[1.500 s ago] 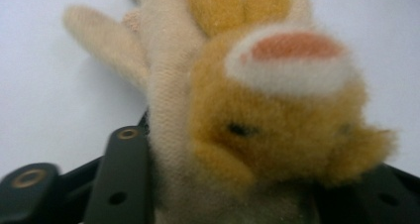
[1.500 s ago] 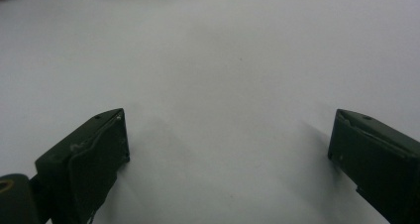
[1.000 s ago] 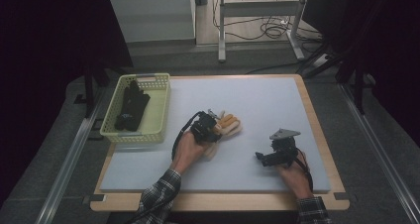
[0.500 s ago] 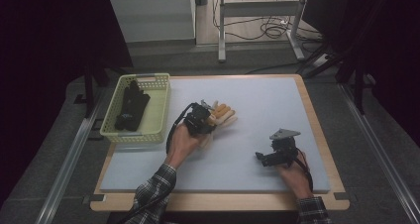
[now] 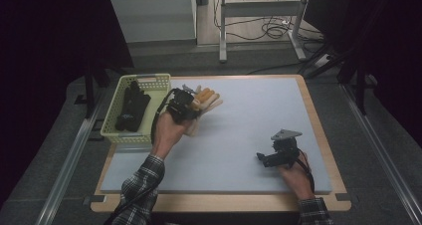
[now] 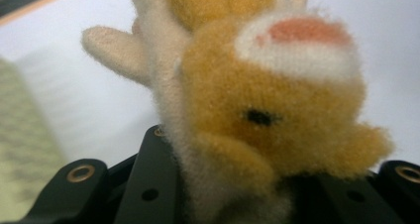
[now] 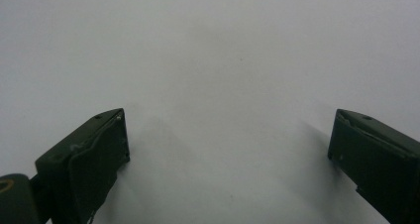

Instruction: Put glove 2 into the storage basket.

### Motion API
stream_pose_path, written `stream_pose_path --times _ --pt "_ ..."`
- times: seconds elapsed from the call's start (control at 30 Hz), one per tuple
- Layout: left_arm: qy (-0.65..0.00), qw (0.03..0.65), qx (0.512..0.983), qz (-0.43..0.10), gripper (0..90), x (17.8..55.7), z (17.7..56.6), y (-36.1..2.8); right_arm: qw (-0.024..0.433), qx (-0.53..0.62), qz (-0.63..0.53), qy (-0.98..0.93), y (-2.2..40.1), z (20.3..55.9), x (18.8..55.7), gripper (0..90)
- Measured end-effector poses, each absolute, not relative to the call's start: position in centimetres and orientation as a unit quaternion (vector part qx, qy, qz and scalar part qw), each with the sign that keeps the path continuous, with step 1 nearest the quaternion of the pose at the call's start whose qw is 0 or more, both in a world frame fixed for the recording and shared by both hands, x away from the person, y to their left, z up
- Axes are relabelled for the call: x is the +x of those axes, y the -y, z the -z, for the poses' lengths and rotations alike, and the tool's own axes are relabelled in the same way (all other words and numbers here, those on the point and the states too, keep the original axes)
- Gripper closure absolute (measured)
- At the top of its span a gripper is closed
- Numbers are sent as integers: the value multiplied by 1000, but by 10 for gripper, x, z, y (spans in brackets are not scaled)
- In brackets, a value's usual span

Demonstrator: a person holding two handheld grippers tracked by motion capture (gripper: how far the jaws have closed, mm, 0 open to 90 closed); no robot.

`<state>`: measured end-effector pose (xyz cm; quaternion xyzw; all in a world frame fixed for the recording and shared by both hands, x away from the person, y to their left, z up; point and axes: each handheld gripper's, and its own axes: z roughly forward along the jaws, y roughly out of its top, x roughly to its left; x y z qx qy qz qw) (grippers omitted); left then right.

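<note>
Toy's axis: my left gripper clamps the plush toy, lying lengthwise toward the table's far right.
Close-up: my left gripper view shows its black eye.
Right gripper: my jaws gape, nothing between.

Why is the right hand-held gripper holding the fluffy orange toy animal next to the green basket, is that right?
Not quite: the left hand-held gripper holds the plush toy animal, clamped between its jaws, as the left gripper view shows. It is indeed beside the green basket. The right hand-held gripper rests open on the white mat with nothing between its jaws.

A lab-like test room: padded table, dark curtains, floor cables, metal stand legs.
</note>
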<state>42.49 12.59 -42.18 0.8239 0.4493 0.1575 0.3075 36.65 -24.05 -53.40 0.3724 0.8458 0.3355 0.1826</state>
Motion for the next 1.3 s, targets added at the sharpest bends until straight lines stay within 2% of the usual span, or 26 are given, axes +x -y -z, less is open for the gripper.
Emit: stream_pose_path --times 0.37,0.73,0.93,1.3 --pt "-507 300 785 -192 690 430 399 -191 183 373 -336 -845 240 534 367 19" --pt "-573 285 740 -208 685 435 408 -256 183 373 -336 -845 240 534 367 19" --pt "-594 269 728 -210 682 443 429 -271 183 373 -336 -845 240 534 367 19" --pt "-614 229 726 -209 673 469 462 -274 183 373 -337 -845 240 534 367 19"
